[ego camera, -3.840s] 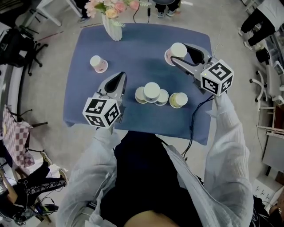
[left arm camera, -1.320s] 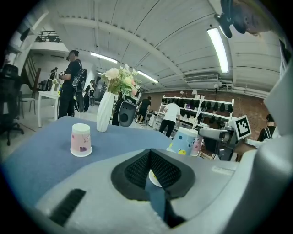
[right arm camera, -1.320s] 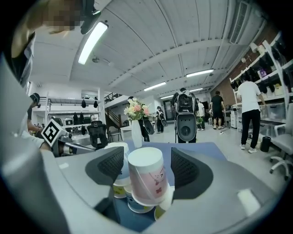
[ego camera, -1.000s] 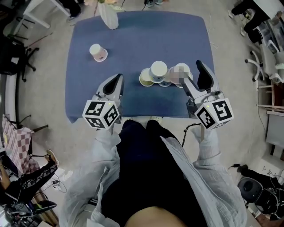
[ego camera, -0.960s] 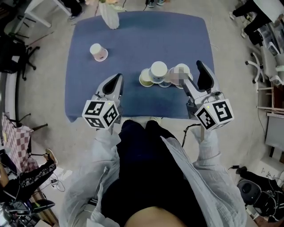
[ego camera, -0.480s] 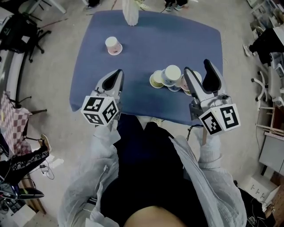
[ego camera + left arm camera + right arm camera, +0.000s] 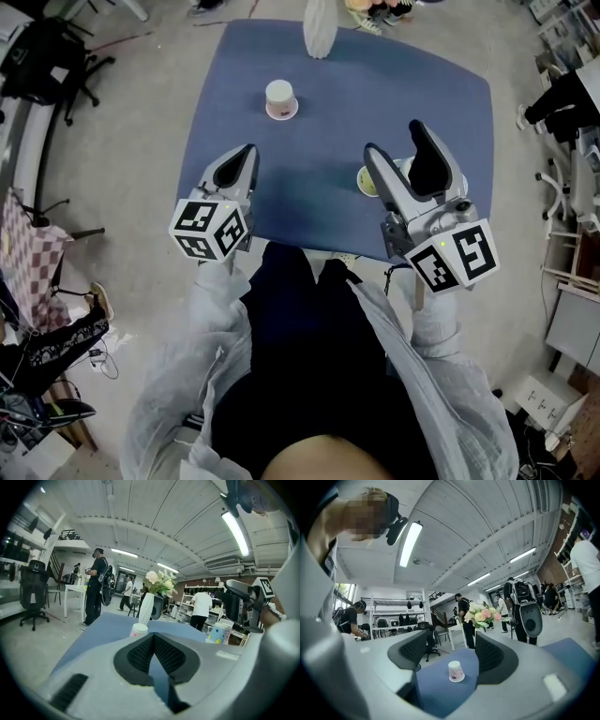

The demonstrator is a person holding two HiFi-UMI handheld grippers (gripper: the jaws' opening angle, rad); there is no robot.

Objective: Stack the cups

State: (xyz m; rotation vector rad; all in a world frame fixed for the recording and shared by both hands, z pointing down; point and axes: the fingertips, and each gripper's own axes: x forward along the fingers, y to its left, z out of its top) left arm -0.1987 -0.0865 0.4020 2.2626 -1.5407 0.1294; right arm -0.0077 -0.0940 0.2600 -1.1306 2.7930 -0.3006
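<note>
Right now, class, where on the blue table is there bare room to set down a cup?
Bare: the table right of the vase, out to its edge; also between the pink cup and the left gripper. Crowded: the cups by the right gripper.

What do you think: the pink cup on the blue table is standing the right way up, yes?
Not quite. The pink cup on the blue table stands upside down, rim on the cloth. The right gripper view shows it.
</note>
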